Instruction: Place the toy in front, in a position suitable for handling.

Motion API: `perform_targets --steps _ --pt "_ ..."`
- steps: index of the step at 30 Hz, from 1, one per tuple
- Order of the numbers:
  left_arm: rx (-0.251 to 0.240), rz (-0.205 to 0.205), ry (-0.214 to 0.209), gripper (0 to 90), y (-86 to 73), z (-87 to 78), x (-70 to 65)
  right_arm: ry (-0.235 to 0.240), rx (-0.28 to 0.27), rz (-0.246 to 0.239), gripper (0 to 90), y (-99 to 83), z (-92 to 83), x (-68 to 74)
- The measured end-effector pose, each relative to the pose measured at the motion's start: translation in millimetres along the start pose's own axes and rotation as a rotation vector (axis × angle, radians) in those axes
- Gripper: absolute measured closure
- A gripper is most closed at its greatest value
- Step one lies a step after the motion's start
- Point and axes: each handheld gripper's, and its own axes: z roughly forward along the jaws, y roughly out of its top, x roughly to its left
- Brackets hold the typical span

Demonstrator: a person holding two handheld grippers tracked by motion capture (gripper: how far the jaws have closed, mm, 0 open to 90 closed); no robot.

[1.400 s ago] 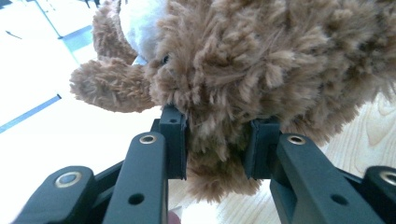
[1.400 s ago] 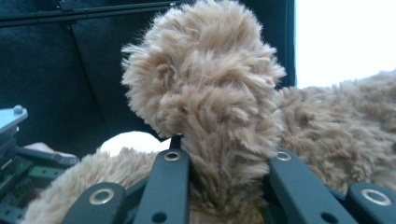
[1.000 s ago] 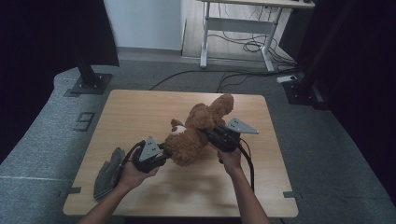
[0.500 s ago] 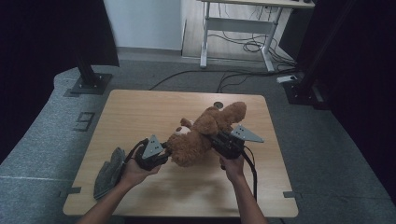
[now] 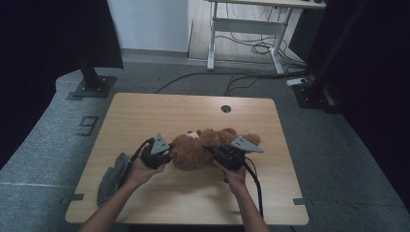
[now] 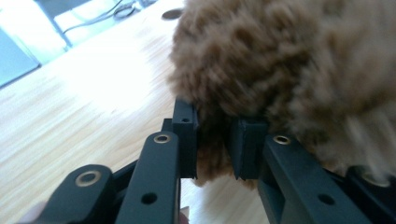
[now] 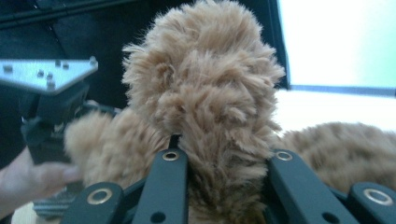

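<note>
High view: you hold the brown teddy bear [image 5: 200,150] lying on the wooden table [image 5: 145,111], toward its near side.
Left gripper [image 5: 162,155]: your jaws have just been closing and now pinch a tuft of the bear's fur [image 6: 212,158].
Right gripper [image 5: 220,155]: your jaws are clamped on a fluffy limb [image 7: 210,140] of the bear.
Grey cloth [image 5: 112,176]: it lies just left of your left hand [image 5: 138,170], near the table's front edge.

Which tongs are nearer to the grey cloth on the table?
Left. The left tongs are just beside the grey cloth, up and to its right, clamped on the teddy bear. The right tongs grip the bear on its far side.
</note>
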Motion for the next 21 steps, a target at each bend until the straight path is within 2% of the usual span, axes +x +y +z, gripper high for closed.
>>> perform_targets --steps 1,4,7,18,21 --pt "0.015 -0.011 0.018 76.4 -1.9 3.2 3.3 -0.007 0.031 0.011 75.9 -10.4 6.6 -3.7" --pt "0.034 -0.020 0.038 78.4 -3.6 5.9 6.0 0.010 0.035 0.034 75.7 -18.9 11.3 -5.8" --pt "0.069 -0.031 0.046 78.1 -6.0 8.9 10.1 0.001 0.043 0.012 75.6 -20.8 14.8 -2.5" --pt "0.119 -0.058 0.051 74.1 -9.4 13.2 14.1 -0.007 0.079 -0.005 73.5 -28.3 19.3 0.8" --pt "0.131 -0.101 0.046 68.2 -12.4 8.6 21.0 -0.023 0.087 -0.022 72.1 -31.0 19.8 3.6"
